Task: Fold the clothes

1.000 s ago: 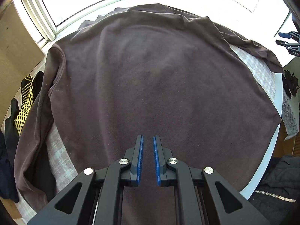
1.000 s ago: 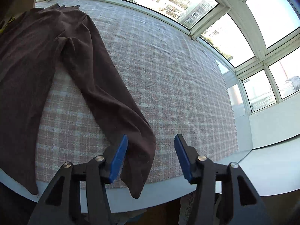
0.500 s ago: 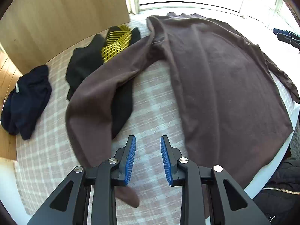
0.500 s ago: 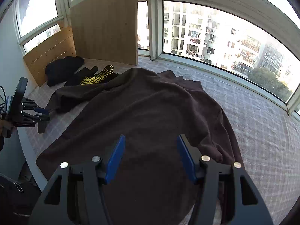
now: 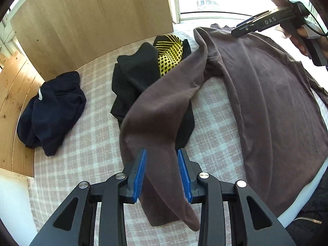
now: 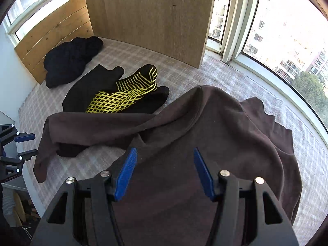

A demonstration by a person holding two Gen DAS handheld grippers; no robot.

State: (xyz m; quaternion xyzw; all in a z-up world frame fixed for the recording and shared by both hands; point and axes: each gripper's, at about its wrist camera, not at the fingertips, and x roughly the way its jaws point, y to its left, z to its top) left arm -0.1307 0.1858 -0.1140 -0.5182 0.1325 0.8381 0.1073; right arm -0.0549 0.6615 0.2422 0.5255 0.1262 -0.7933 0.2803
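A brown sweatshirt (image 5: 276,102) lies spread flat on the checked tablecloth (image 5: 92,153). Its left sleeve (image 5: 160,112) runs from the shoulder down toward the table's near edge, partly over a black garment. My left gripper (image 5: 162,153) hovers over that sleeve near the cuff. Its jaws are opening and the sleeve shows between the blue pads, which do not press on it. My right gripper (image 6: 164,153) stands open above the sweatshirt's body (image 6: 215,133), close to the shoulder, holding nothing. In the left wrist view a hand carries the right gripper (image 5: 256,23) at the top right.
A black garment with a yellow net pattern (image 5: 170,53) lies under the sleeve's upper part. A crumpled navy garment (image 5: 53,106) sits by the wooden panels (image 5: 92,20). The table's white edge (image 5: 303,203) curves at the lower right. Windows line the far side.
My left gripper swung left from above the sweatshirt's body to above the left sleeve, and its jaws spread wider. My right gripper travelled from the right sleeve to over the body near the shoulder.
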